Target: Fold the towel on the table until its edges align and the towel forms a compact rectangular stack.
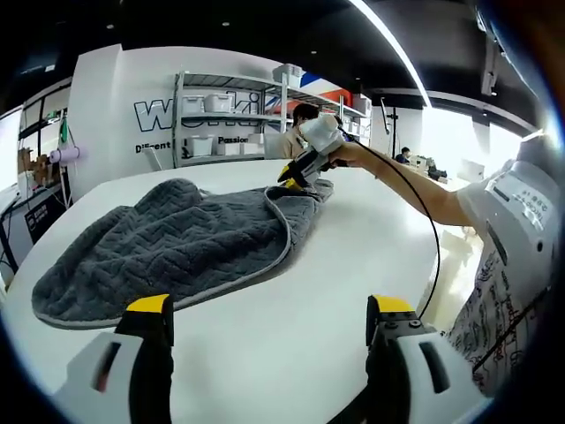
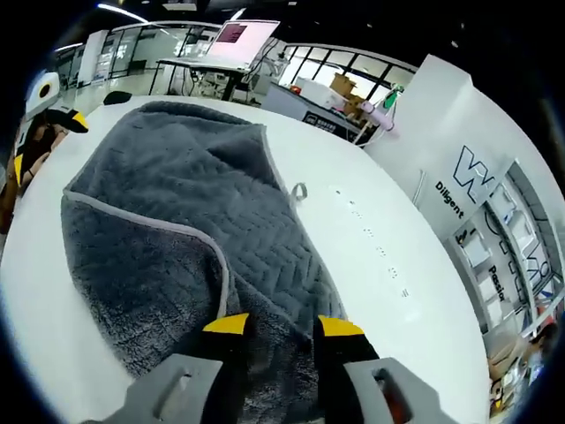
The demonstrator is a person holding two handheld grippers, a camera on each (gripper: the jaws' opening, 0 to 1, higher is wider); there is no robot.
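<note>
The gray towel (image 1: 177,243) lay spread on the white table (image 1: 353,265), partly folded over itself, well ahead of the left gripper (image 1: 269,322). That gripper hung above bare tabletop, yellow-tipped jaws wide apart, gripping nothing. At the towel's far corner the right gripper (image 1: 294,179) reached in, a hand (image 1: 340,152) behind it. In the right gripper view, the right gripper (image 2: 274,329) had its jaws drawn close with the towel's (image 2: 194,230) edge pinched between the fingertips (image 2: 228,325).
</note>
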